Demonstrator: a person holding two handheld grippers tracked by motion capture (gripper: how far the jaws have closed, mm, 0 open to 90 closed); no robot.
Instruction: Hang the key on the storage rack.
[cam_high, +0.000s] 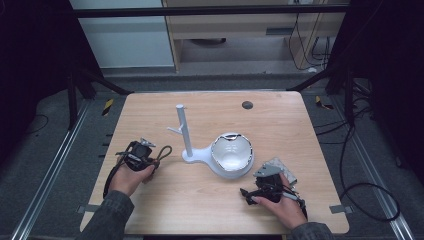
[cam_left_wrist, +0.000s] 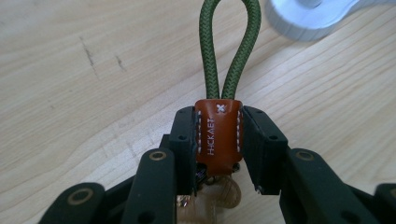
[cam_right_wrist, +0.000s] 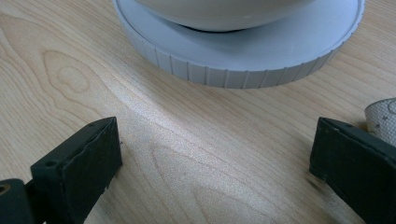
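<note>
One green braided cord loop with a tan stitched leather tab (cam_left_wrist: 217, 135) sits pinched by its tab in the left gripper (cam_high: 150, 157), at nine o'clock on the wooden table (cam_high: 165, 200); probably it is meant for the one white branched stand with a round dish base (cam_high: 186, 150), just beside at three o'clock. The right gripper (cam_right_wrist: 215, 163), jaws spread, waits near the dish.
</note>
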